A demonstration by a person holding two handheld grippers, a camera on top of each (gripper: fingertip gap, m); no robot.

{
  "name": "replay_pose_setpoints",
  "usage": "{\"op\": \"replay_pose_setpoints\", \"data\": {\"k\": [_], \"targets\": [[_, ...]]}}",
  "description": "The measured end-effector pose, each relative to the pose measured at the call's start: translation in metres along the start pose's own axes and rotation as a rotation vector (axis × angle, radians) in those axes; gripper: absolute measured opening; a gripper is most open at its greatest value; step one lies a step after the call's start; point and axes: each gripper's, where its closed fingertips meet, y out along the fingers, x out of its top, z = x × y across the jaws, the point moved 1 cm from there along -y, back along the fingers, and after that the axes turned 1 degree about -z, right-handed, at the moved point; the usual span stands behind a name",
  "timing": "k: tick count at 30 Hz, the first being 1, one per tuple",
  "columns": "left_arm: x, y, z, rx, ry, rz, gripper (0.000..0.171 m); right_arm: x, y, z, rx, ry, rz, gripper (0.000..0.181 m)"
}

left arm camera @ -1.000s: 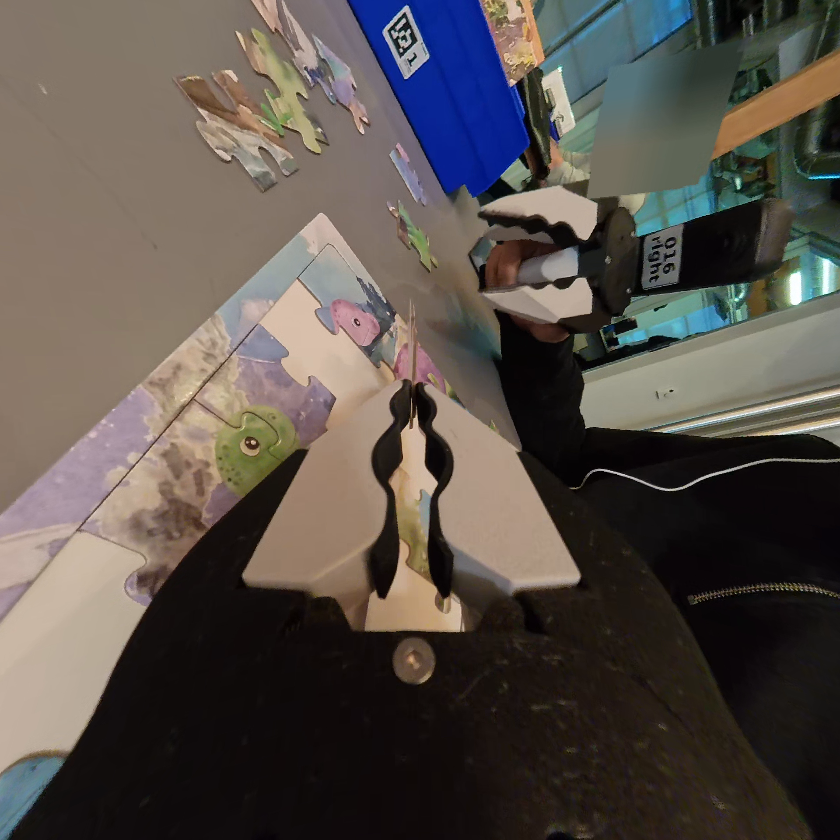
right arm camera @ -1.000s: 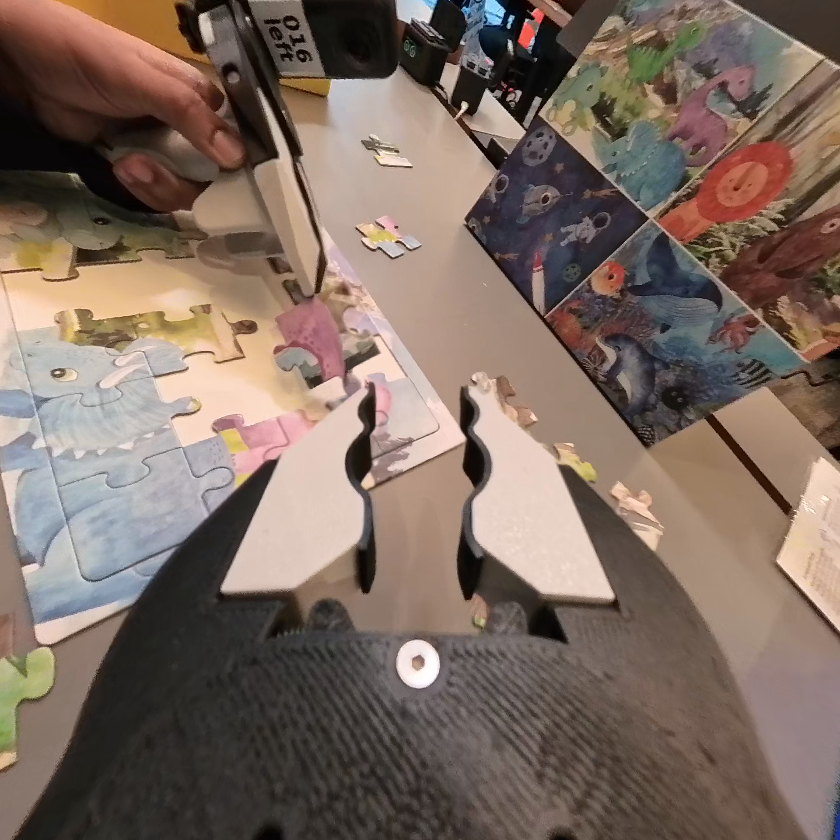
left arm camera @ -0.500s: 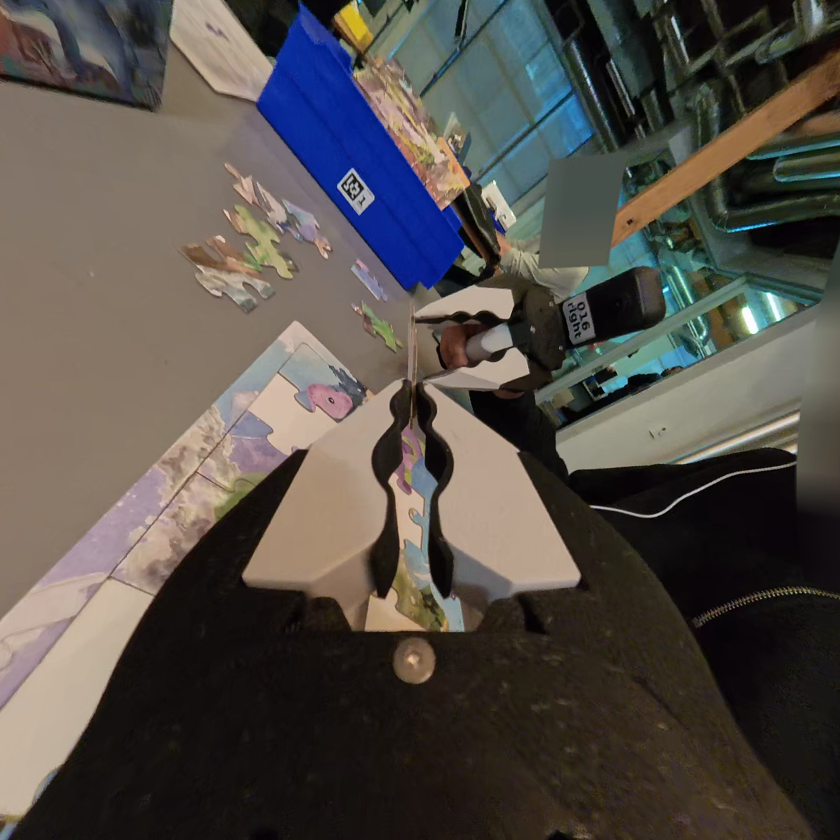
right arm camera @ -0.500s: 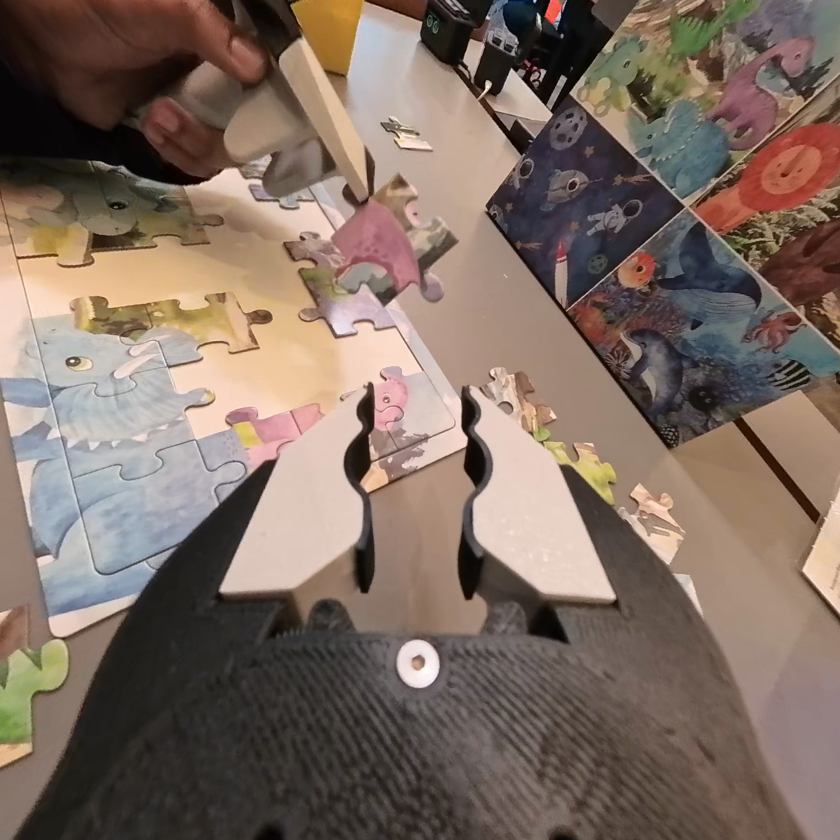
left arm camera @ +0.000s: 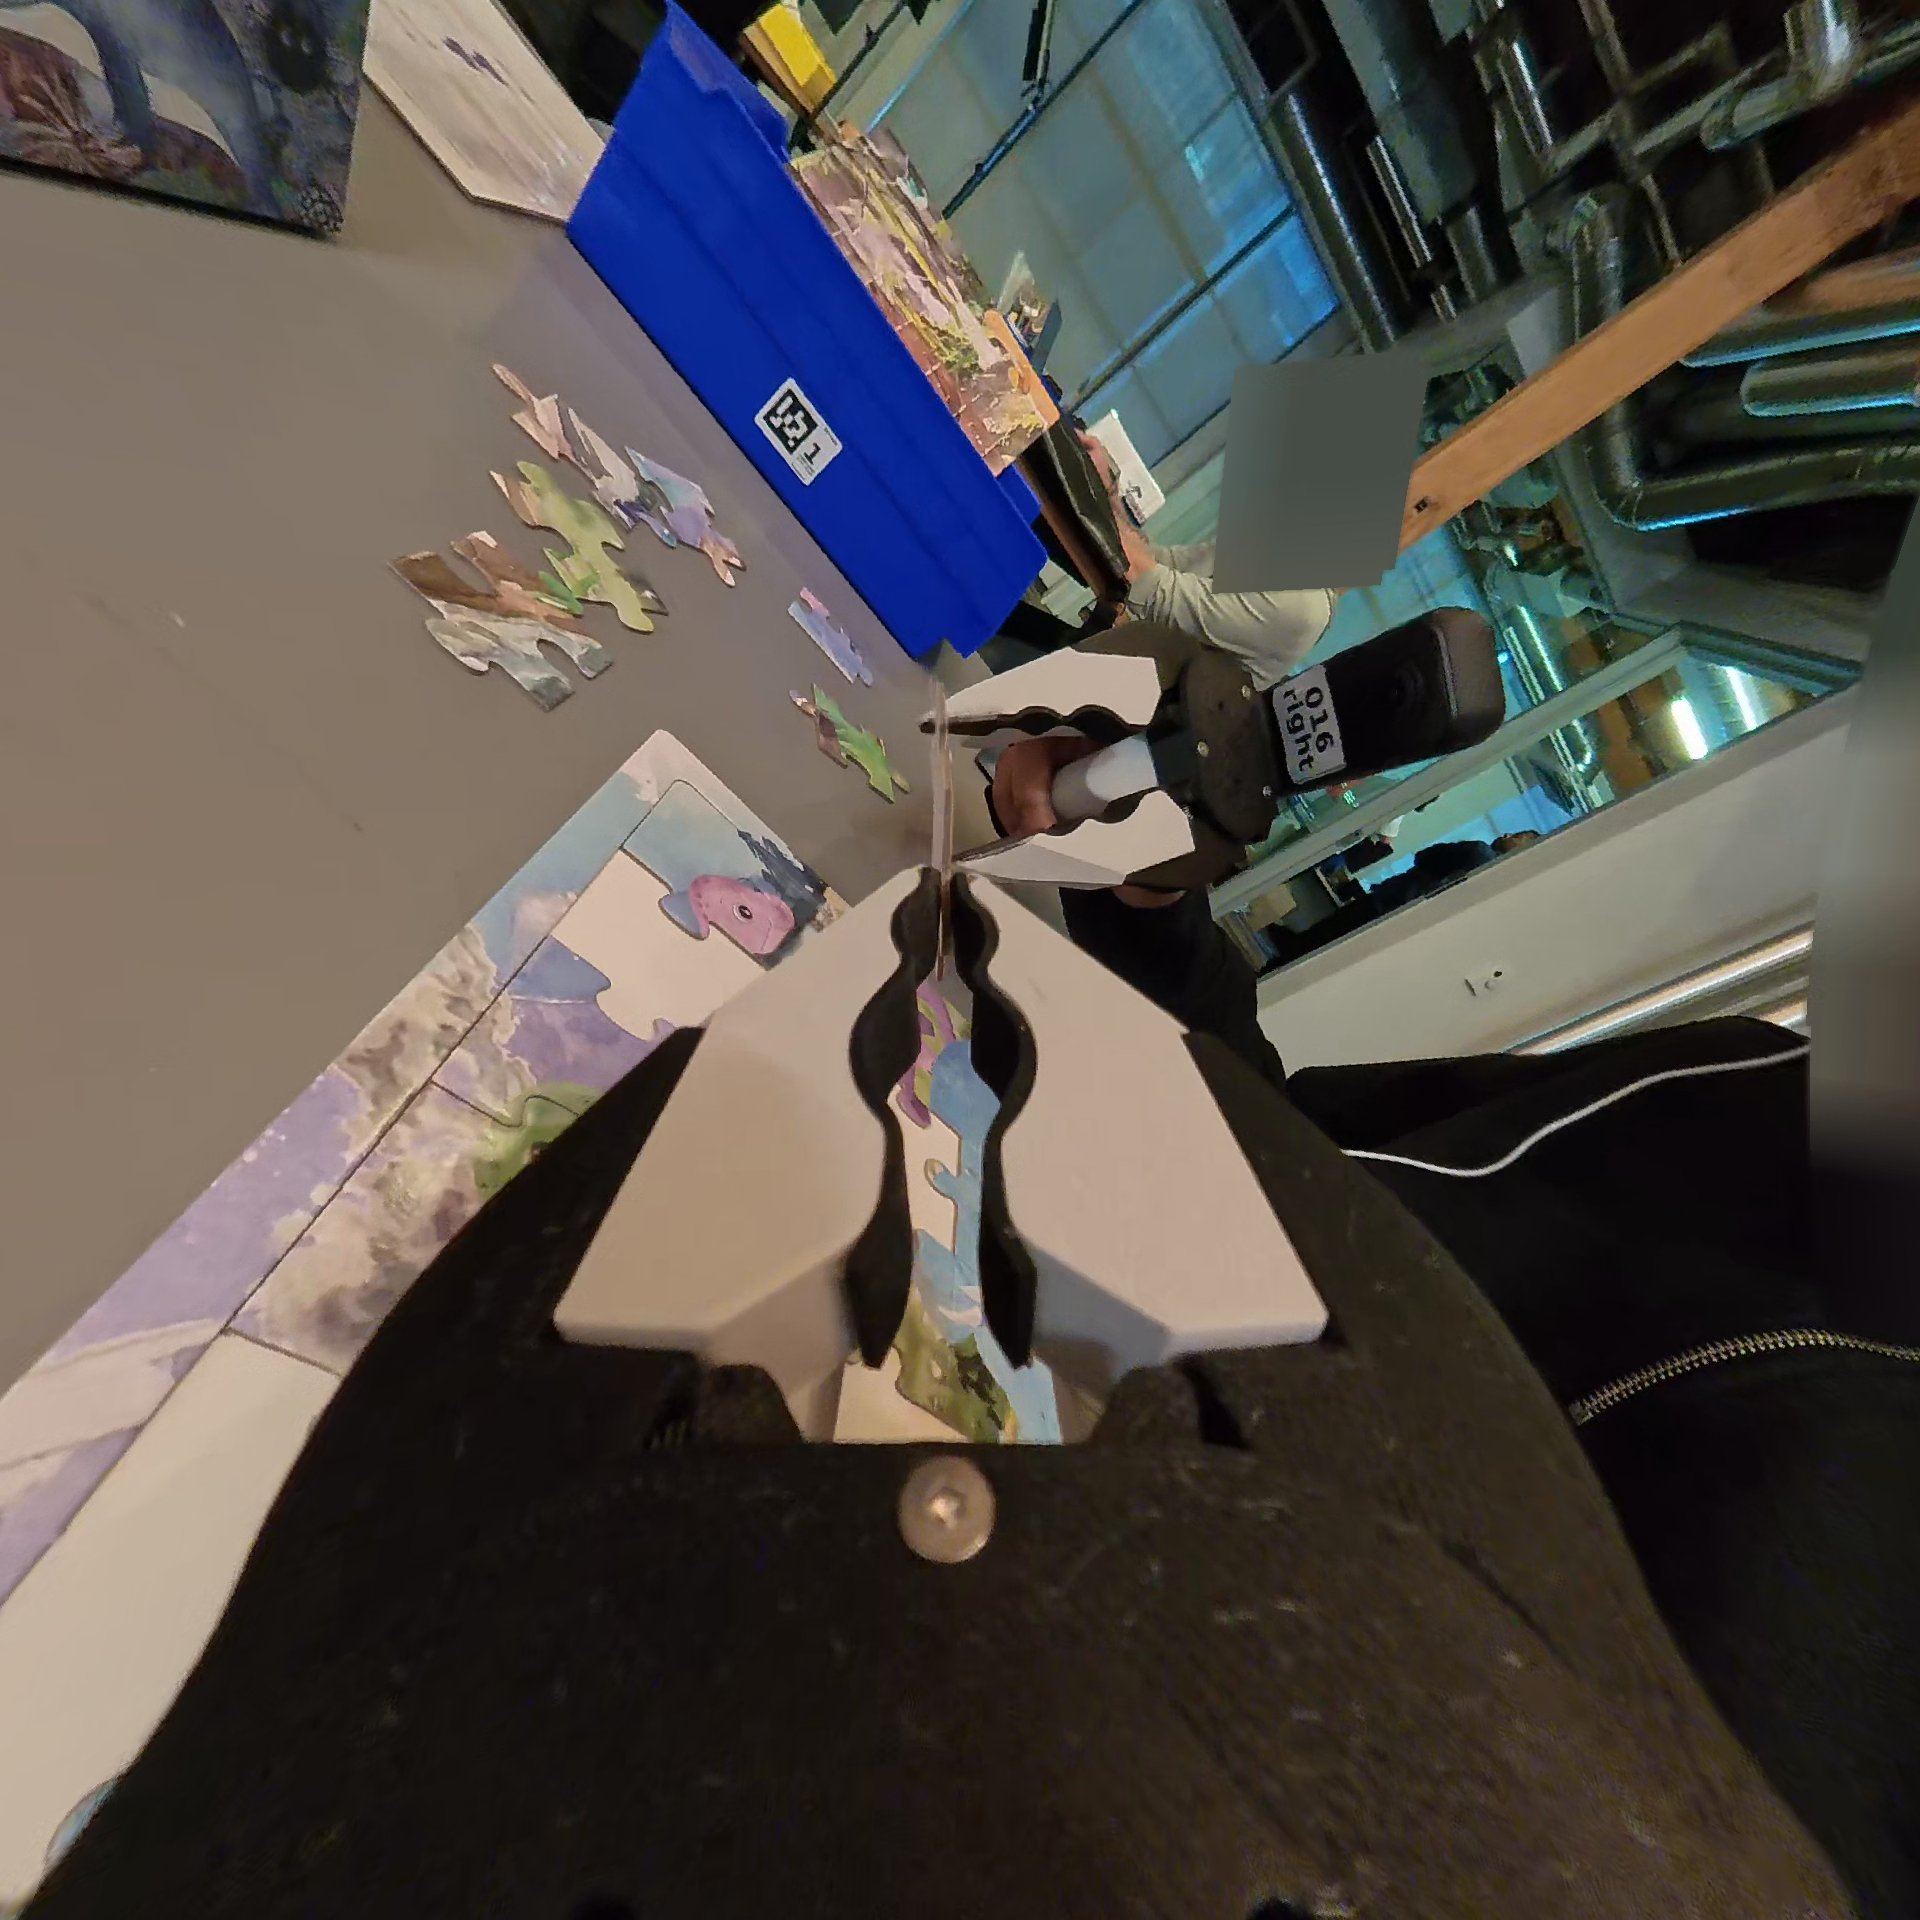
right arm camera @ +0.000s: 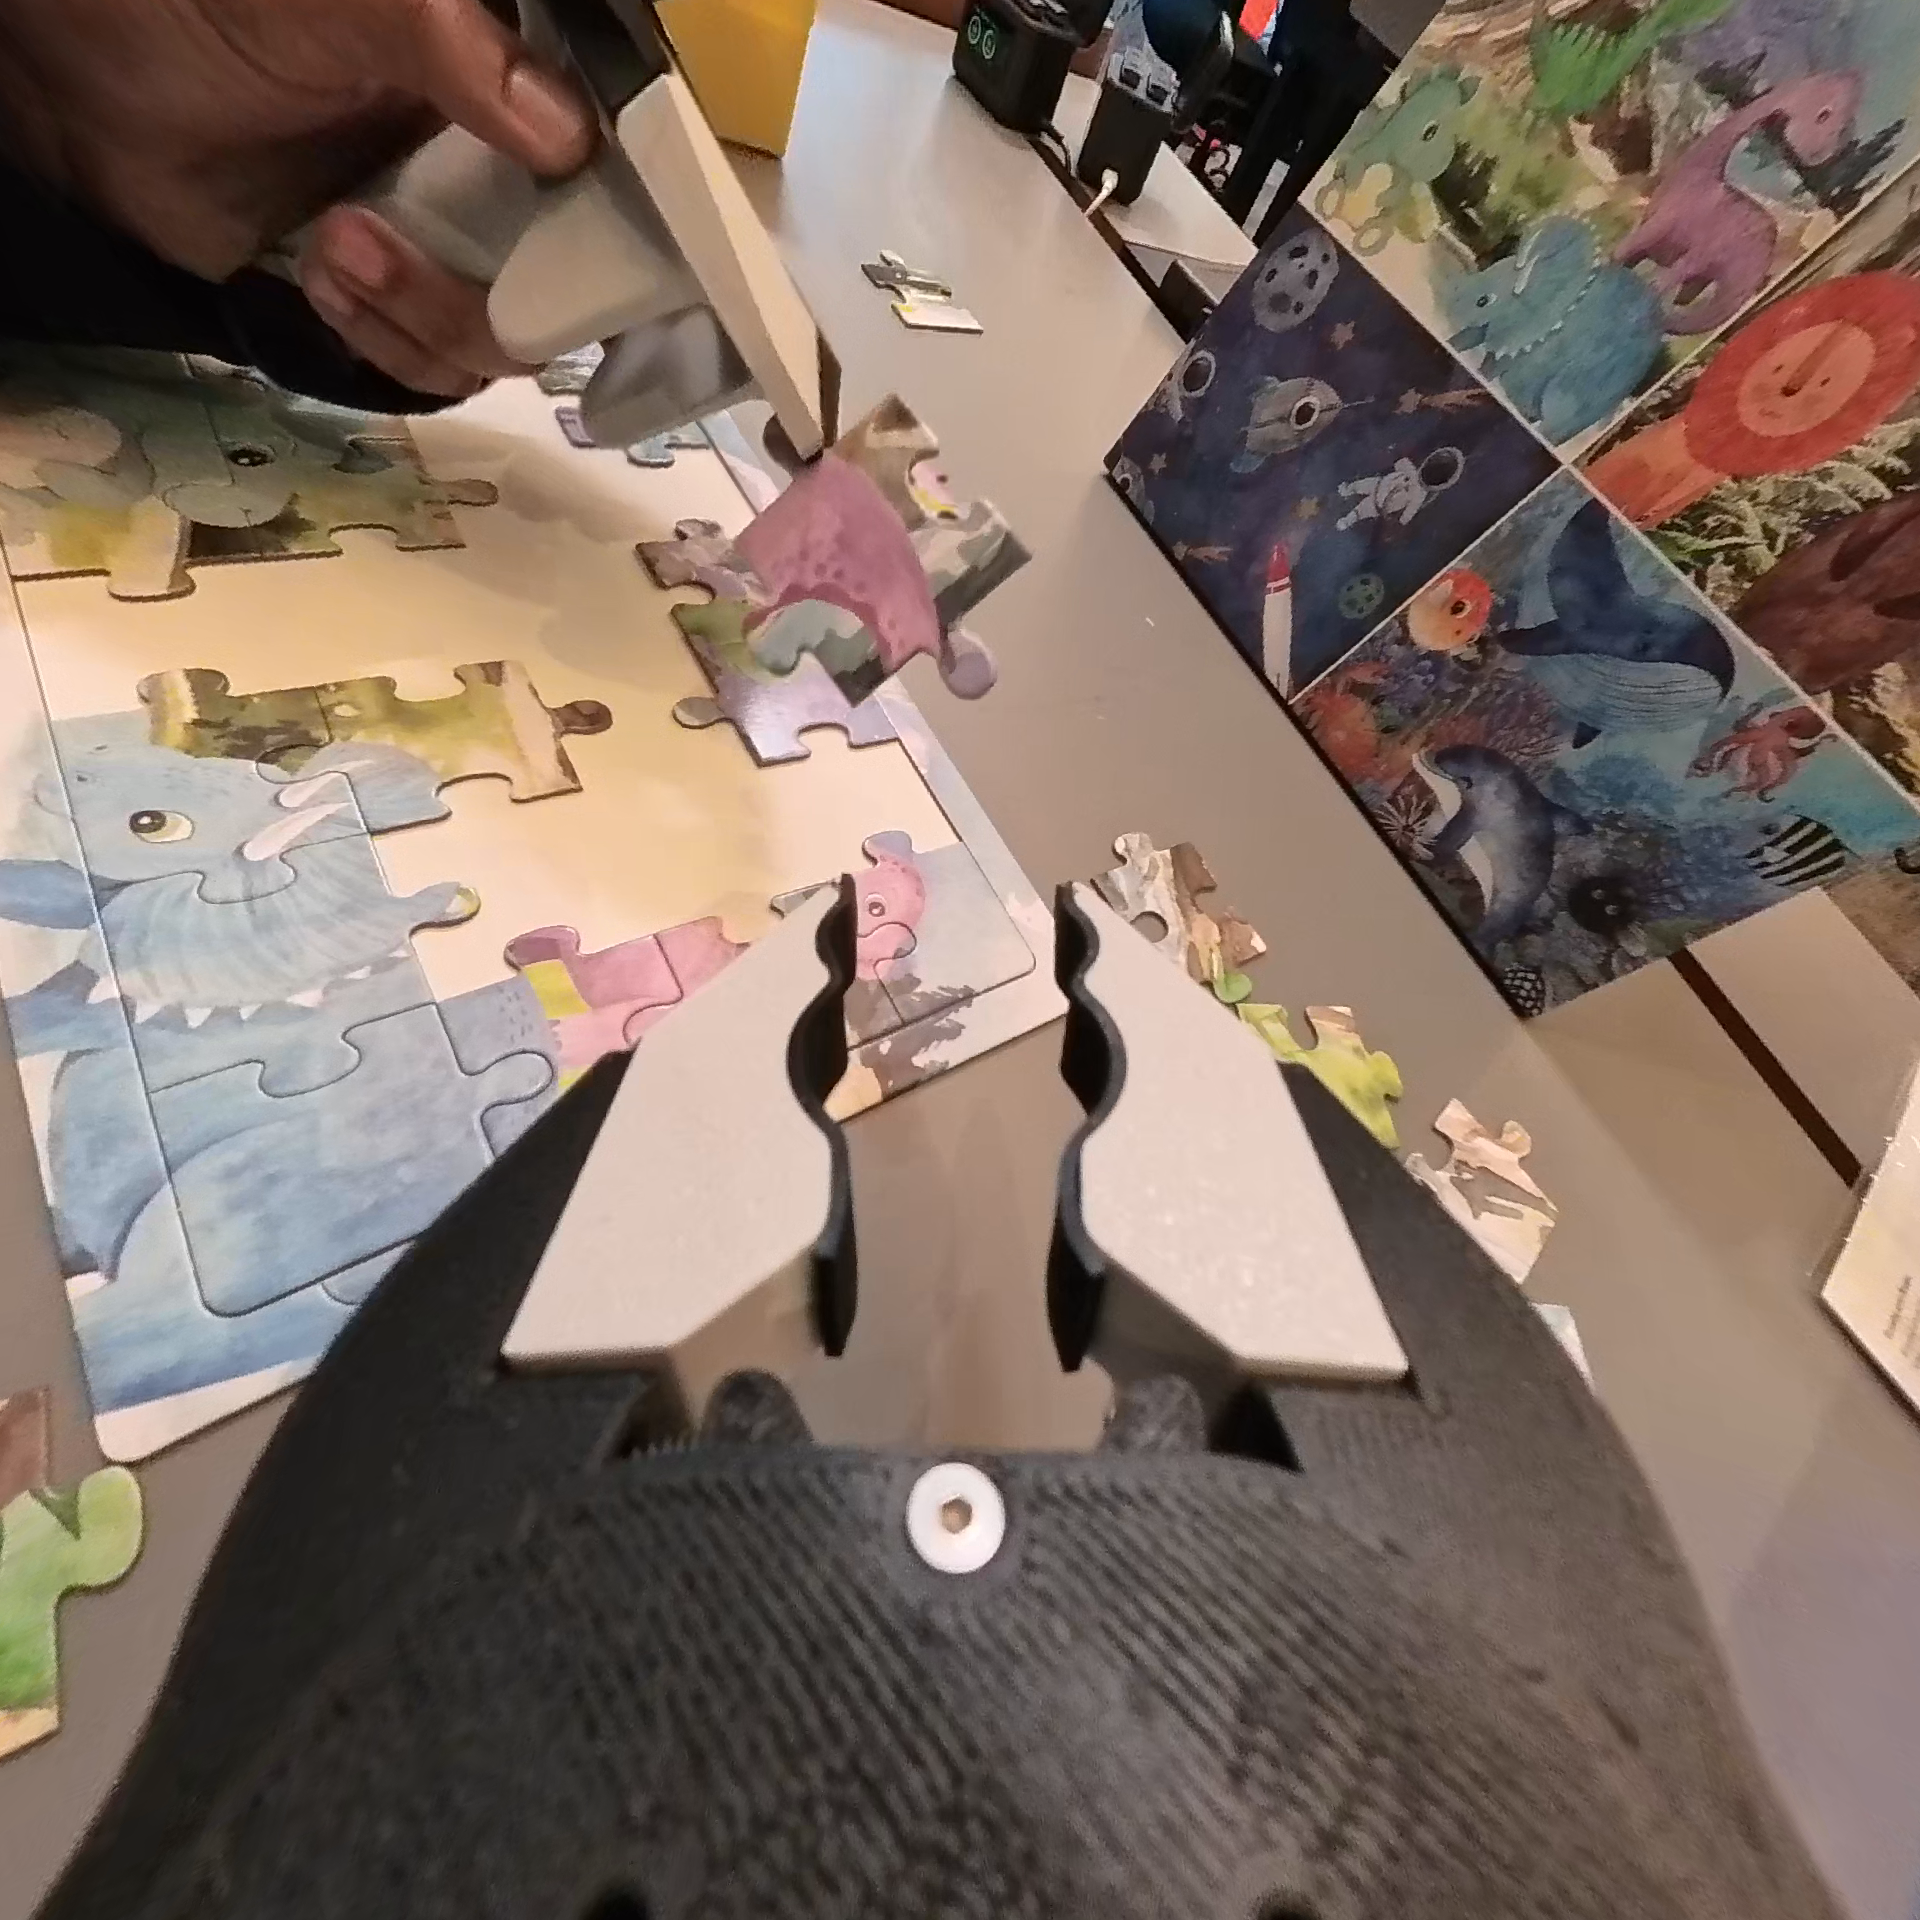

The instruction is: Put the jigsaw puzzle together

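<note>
The jigsaw board (right arm camera: 634, 769) lies flat on the grey table, partly filled with a blue dinosaur and other joined pieces; it also shows in the left wrist view (left arm camera: 644, 935). My left gripper (left arm camera: 940, 894) is shut on a purple and grey puzzle piece (right arm camera: 852, 561), seen edge-on in its own view (left arm camera: 940, 769), and holds it tilted above the board's far right edge. The right wrist view shows this gripper (right arm camera: 810, 436) held by a hand. My right gripper (right arm camera: 956, 904) is open and empty, above the board's near right corner; it shows in the left wrist view (left arm camera: 997, 790).
Loose pieces (right arm camera: 1320, 1049) lie right of the board, one green piece (right arm camera: 52, 1538) at the near left, others far off (right arm camera: 925, 296). A picture-covered puzzle box (right arm camera: 1558, 520) stands on the right. A blue bin (left arm camera: 790, 364) and several loose pieces (left arm camera: 561, 561) sit beyond the board. About 10 centimeters separates my left fingertips from my right.
My left gripper has lifted the purple piece off the board and now holds it in the air over the far right edge. My right gripper stayed open and drew back slightly.
</note>
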Motion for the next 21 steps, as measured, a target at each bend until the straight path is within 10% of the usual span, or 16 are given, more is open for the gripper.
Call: {"op": "replay_pose_setpoints", "data": {"k": [21], "targets": [[-0.025, 0.022, -0.014, -0.104, -0.024, 0.126, 0.000, 0.013, 0.001, 0.029, 0.167, 0.010, -0.061, 0.032]]}}
